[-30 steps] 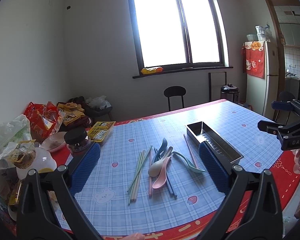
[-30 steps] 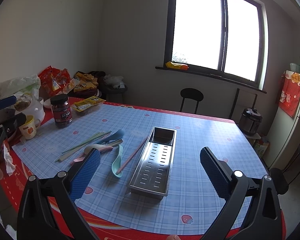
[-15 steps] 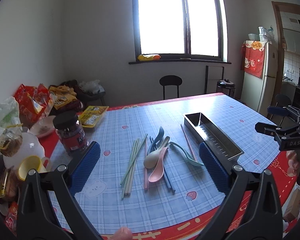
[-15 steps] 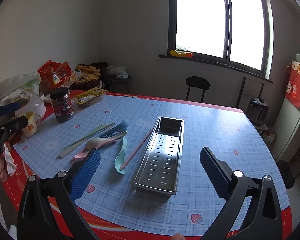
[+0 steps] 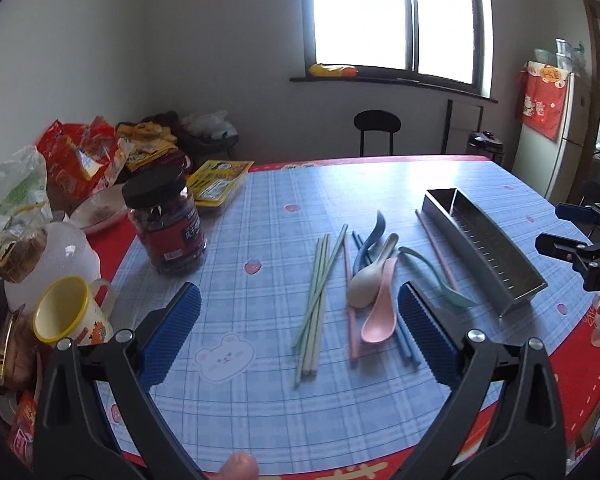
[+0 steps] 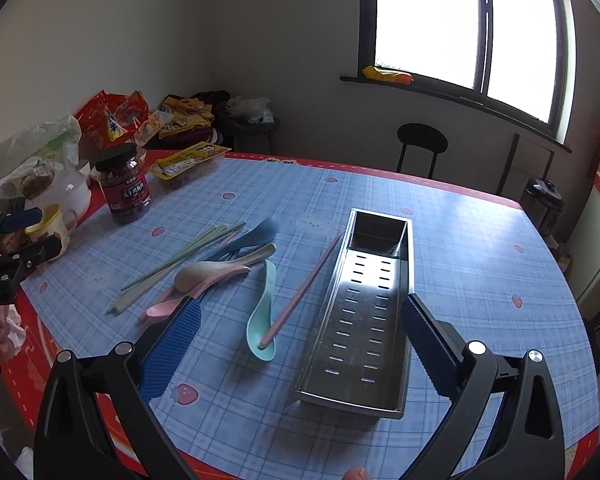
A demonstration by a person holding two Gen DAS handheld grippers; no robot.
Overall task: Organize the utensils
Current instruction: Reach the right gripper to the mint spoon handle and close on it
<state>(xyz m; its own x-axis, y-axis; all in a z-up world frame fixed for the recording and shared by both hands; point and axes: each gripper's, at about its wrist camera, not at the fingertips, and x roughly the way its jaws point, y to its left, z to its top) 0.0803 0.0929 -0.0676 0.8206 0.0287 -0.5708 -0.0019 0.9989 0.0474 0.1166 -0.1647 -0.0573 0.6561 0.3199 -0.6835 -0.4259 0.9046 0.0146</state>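
While both tools hung above the blue-checked tablecloth (image 5: 260, 248), the left gripper (image 5: 298, 338) stood wide open w/ nothing held, lower centre of its frame; the right gripper (image 6: 300, 344) likewise, wide open and empty. Long perforated stainless-steel tray (image 6: 364, 312) sat centre-right in right view, nothing visible inside. Teal plastic spoon (image 6: 263, 320) lay just left of it, one pink chopstick (image 6: 304, 288) resting across its bowl. Pale green chopsticks (image 5: 318, 292), beige spoon (image 5: 366, 280), pink spoon (image 5: 380, 312) and blue spoon (image 5: 370, 244) lay loose mid-frame in left view. Dark-lidded jar (image 5: 166, 224) and yellow mug (image 5: 70, 314) at left.
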